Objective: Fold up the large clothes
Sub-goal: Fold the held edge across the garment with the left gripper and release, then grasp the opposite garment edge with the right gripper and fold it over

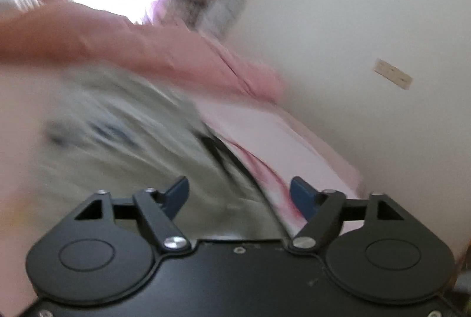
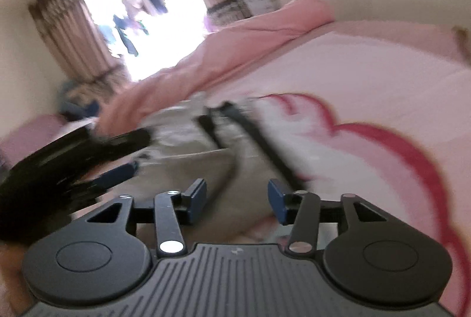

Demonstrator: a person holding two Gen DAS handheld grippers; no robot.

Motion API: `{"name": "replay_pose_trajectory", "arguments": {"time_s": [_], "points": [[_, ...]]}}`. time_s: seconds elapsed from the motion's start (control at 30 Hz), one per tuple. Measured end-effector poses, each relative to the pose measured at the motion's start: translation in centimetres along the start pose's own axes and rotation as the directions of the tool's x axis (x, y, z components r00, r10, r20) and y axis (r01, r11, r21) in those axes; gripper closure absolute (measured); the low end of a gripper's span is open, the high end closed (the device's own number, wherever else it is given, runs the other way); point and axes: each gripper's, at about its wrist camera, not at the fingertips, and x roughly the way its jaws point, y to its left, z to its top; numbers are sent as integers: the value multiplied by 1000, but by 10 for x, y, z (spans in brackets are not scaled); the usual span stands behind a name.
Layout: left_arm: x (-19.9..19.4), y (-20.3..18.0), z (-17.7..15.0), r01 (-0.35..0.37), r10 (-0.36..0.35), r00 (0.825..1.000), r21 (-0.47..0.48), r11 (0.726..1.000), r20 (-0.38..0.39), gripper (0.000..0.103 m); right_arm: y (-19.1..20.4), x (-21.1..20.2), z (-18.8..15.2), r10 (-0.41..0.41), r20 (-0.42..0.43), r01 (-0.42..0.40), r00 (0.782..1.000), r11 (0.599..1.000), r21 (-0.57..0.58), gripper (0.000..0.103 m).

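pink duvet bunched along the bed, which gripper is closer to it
Left. The left gripper hovers over the grey garment just below the pink duvet; the right gripper is farther back, near the garment's black-trimmed edge.

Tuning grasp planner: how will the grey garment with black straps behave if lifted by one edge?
The grey garment lies creased on the pink bedsheet, so it's probably floppy and would drape. It looks thin, likely light. Its black straps may dangle and snag.
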Motion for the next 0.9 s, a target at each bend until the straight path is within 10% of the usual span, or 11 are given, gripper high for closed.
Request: {"name": "replay_pose_trajectory", "arguments": {"time_s": [0.2, 0.53, 0.73, 0.9], "points": [[-63, 35, -45, -338, 341, 940, 97, 936, -11, 25, 23, 43, 1, 81, -67, -80, 994, 997, 10, 36], [-24, 55, -78, -305, 316, 934, 88, 948, -167, 26, 34, 93, -2, -89, -128, 84, 988, 996, -43, 38], [-21, 46, -81, -335, 353, 919, 125, 934, -176, 36, 44, 89, 3, -120, -91, 110, 989, 988, -106, 99], [-32, 38, -70, -351, 361, 923, 97, 931, -132, 41, 42, 43, 30, -2, 53, 5, 999, 998, -63, 100]]}}
